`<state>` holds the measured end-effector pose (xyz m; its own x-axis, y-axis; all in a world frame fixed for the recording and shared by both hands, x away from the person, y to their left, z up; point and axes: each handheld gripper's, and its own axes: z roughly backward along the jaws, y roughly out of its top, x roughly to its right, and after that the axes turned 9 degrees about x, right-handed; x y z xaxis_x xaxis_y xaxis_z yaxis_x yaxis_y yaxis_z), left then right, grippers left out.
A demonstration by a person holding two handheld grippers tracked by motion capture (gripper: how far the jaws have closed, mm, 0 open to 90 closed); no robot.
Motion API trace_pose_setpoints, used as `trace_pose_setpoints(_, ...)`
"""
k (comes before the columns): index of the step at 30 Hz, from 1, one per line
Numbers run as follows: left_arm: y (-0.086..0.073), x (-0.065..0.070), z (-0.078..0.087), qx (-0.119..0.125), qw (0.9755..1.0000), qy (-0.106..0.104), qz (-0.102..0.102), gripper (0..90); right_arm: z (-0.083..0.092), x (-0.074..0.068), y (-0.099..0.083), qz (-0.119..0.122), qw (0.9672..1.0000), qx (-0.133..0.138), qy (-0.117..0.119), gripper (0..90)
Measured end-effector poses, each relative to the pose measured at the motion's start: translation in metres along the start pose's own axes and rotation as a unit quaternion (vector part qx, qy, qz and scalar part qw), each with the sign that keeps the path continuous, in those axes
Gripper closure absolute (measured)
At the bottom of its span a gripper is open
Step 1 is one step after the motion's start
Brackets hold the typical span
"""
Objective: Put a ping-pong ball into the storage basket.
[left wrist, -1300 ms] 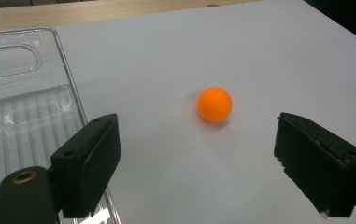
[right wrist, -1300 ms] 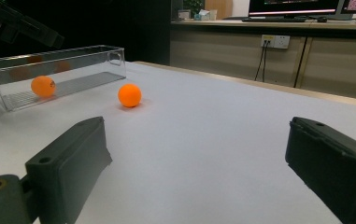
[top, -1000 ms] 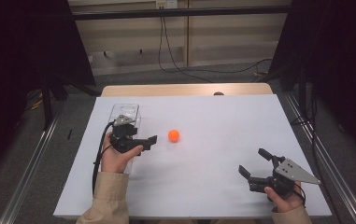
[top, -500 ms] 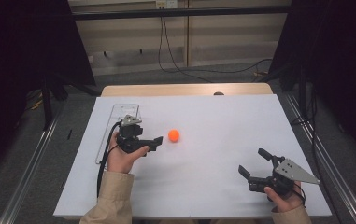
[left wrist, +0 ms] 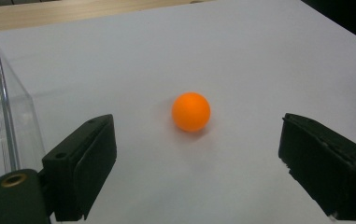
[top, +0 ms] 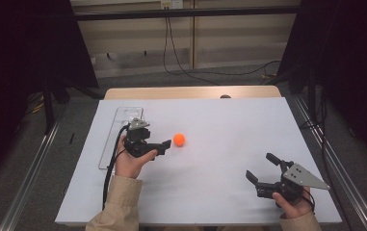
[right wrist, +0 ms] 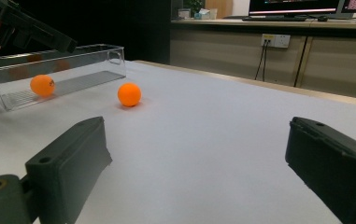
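Orange ball (left wrist: 191,111) ahead of spread left gripper (left wrist: 199,163) fingers (left wrist: 87,163), seemingly untouched.

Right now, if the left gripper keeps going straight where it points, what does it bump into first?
Most likely the orange ball. It sits on the white table, ahead of the open left gripper and roughly between its jaws, with nothing in between.

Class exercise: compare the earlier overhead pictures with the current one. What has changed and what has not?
The left gripper has moved from the clear box toward the orange ball, jaws open and empty. The ball, the box and the right gripper stayed where they were.
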<state>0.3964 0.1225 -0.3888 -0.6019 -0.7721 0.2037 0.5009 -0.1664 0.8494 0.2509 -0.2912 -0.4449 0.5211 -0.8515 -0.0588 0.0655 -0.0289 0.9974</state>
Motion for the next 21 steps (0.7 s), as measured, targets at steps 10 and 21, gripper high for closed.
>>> trace_pose_setpoints(10, 0.000, 0.003, -0.006, 0.000, 1.0000, -0.002, 0.004, 11.2, 0.000, 0.000, 0.000, -0.001, 1.0000, 0.000, -0.002, 5.0)
trace_pose_setpoints(21, -0.001, 0.005, -0.011, 0.001, 1.0000, -0.002, 0.005, 11.2, 0.000, 0.000, 0.000, 0.000, 1.0000, 0.000, 0.000, 5.0)
